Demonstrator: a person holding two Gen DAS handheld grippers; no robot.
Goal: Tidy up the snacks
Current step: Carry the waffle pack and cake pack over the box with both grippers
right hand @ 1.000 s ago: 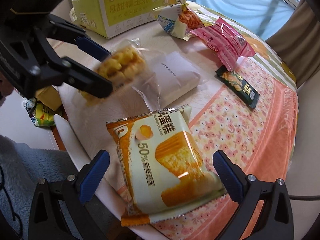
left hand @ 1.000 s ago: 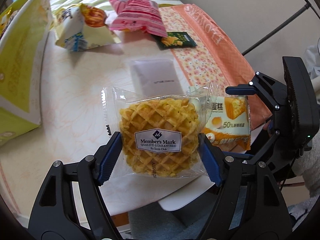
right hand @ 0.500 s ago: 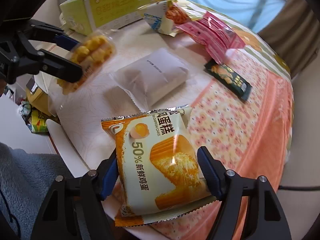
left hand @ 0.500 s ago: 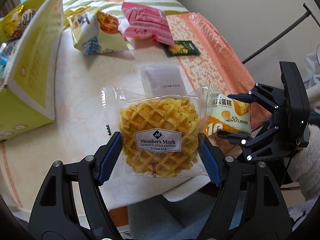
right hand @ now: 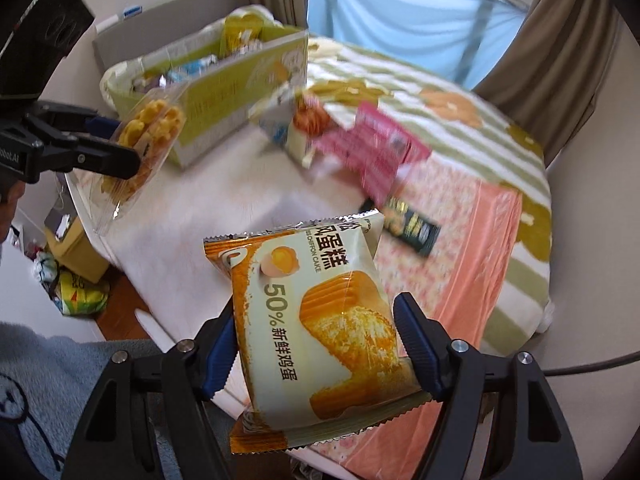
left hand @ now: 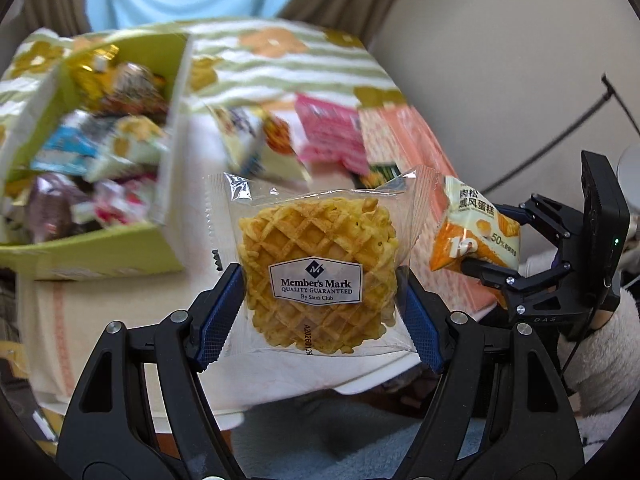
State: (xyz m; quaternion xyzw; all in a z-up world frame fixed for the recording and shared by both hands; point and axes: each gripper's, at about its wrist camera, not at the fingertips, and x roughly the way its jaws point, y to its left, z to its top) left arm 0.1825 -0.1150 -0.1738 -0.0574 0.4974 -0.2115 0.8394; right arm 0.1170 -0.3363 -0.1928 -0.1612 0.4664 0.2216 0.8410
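Left hand-held gripper (left hand: pixel 320 304) pinches waffle pack (left hand: pixel 316 268), right hand-held gripper (right hand: pixel 316 344) clamps cake pack (right hand: pixel 320 320); both held off bed, near green box (left hand: pixel 120 248), likely bound for it.

Bright window daylight; background motion-blurred; fisheye edges curved and dark; foreground sharp.

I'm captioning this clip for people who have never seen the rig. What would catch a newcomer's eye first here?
First, two snacks held in the air: the left gripper clamps a clear-wrapped waffle, and the right gripper clamps an orange chiffon cake packet. Behind them, at the table's far left, stands an open green box heaped with snacks, and a pink packet lies loose beside it.
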